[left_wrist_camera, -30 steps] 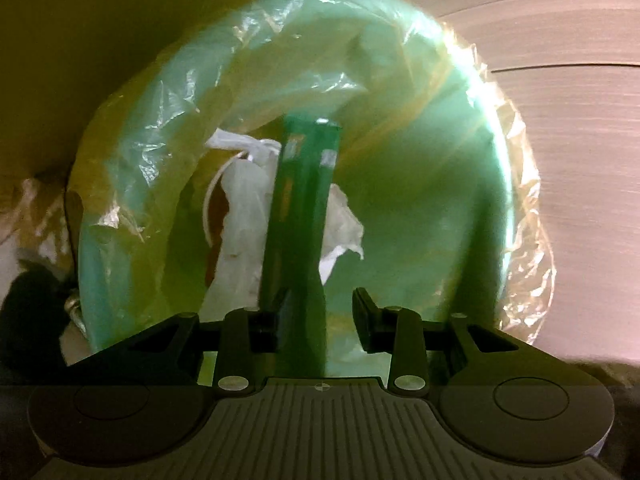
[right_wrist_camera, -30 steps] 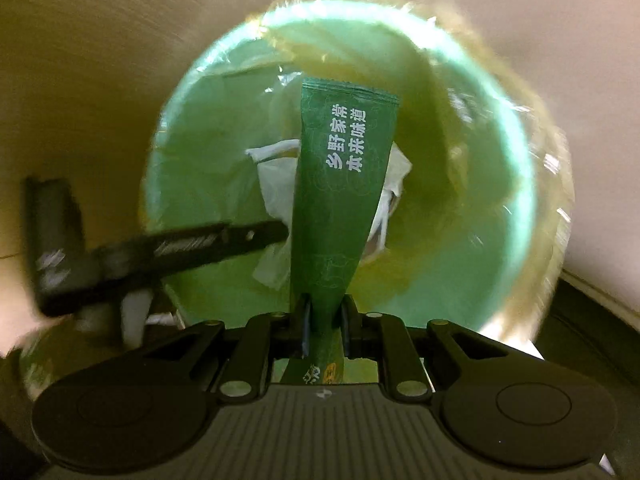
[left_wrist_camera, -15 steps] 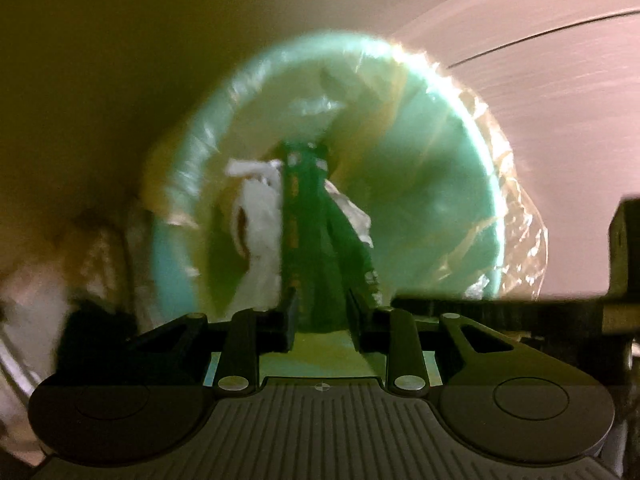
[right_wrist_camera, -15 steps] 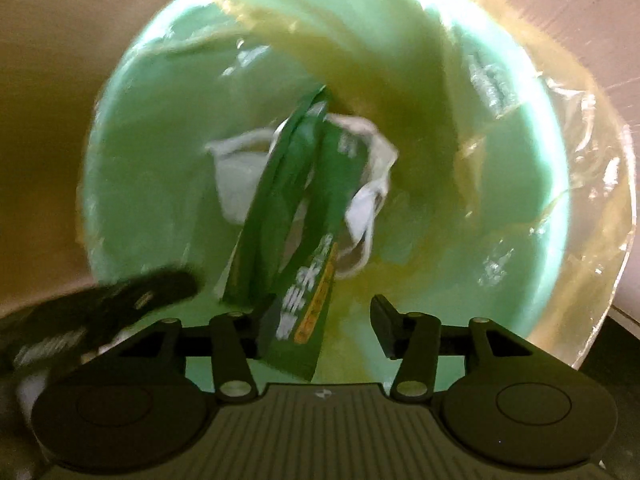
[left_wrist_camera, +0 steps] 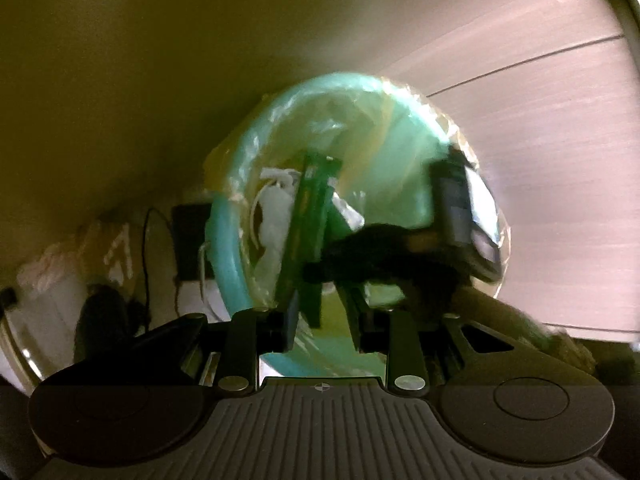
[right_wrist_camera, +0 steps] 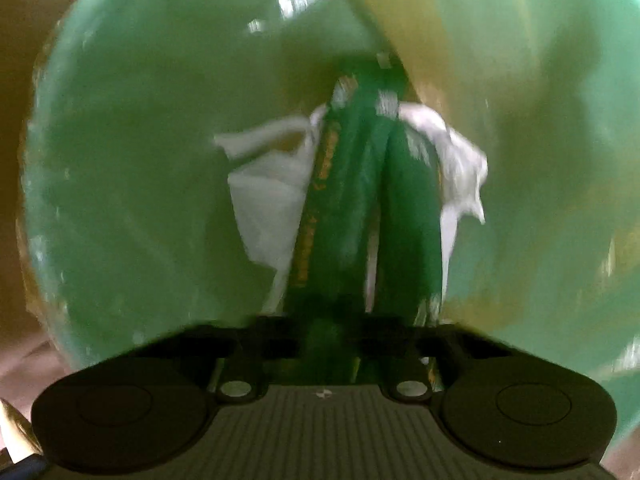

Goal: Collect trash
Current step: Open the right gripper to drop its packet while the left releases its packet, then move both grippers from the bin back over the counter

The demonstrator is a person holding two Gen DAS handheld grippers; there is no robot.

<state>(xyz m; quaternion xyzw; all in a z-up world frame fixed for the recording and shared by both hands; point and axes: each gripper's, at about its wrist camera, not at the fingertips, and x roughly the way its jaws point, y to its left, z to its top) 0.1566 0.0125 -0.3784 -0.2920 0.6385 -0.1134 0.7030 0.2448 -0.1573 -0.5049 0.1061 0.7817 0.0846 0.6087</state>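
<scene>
A green bin [left_wrist_camera: 228, 248] lined with a clear plastic bag holds white tissue [left_wrist_camera: 272, 216] and a green snack wrapper [left_wrist_camera: 312, 216] standing on end. My left gripper [left_wrist_camera: 324, 320] hangs open above the bin's near rim, nothing pressed between its pads. My right gripper [left_wrist_camera: 320, 270] reaches in from the right, its tip against the wrapper. In the blurred right wrist view the bin wall [right_wrist_camera: 120, 160] fills the frame. There my right gripper [right_wrist_camera: 328, 336] is shut deep inside, over the green wrapper [right_wrist_camera: 348, 200] and tissue [right_wrist_camera: 268, 200]. Whether it pinches the wrapper is unclear.
Pale wood floor [left_wrist_camera: 560, 140] lies to the right of the bin. Left of it are a black box [left_wrist_camera: 188, 240] with a thin cable and a pale bag [left_wrist_camera: 48, 272]. A plain brownish surface rises behind the bin.
My right gripper opened and dropped the green wrapper into the bin, then sank deeper and shut. My left gripper rose, so the bin looks smaller in its view.
</scene>
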